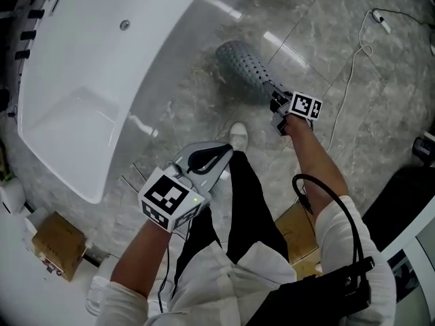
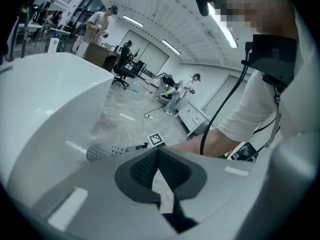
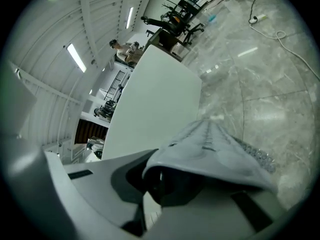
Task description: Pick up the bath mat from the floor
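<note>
Only its own view shows right gripper (image 3: 159,180) clamping bath mat (image 3: 220,154)

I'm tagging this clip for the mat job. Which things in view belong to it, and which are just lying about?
Belongs to the job: bath mat; right gripper, fingers shut on the mat's end.
Just lying about: bathtub; cardboard box; white cable on the floor. The left gripper is shut and empty.
</note>
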### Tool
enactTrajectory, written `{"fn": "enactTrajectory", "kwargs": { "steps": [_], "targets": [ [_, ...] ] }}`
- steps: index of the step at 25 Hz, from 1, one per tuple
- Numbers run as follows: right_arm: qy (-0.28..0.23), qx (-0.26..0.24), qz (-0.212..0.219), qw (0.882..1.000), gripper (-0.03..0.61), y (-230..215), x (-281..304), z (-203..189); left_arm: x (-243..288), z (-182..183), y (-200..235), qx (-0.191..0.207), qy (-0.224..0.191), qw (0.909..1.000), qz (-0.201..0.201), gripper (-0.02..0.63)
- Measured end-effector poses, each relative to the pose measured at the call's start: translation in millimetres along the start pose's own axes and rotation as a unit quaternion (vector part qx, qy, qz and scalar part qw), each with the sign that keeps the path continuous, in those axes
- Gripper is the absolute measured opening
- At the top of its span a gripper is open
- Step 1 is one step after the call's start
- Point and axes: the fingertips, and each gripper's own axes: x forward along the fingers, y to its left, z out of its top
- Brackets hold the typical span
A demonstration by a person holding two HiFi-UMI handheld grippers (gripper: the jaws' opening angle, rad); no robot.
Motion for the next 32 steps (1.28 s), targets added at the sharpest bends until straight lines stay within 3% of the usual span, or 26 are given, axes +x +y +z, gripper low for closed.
{"fn": "enactTrajectory", "kwargs": {
  "steps": [8,14,28,32],
  "targets": [
    [-0.006,-0.012,0.016,1.0,0.015,94.7,-50.7,-9.8,-69.2,4.7,-34.8,0.009,-0.028,0.9996,0.004,0.006],
    [-0.01,-0.027,0.032,0.999,0.015,172.0,-101.8,-28.4,-121.1,9.8,-68.0,0.037,-0.049,0.9981,0.003,0.006],
    [-0.007,-0.099,0.086,0.991,0.014,388.4,-211.3,-106.7,-258.5,-6.7,-134.6,0.094,-0.09,0.9913,0.018,0.006],
    [-0.014,-0.108,0.104,0.989,0.014,440.7,-239.5,-136.6,-297.7,-16.6,-153.6,0.095,-0.104,0.9898,0.021,0.006]
  ]
}}
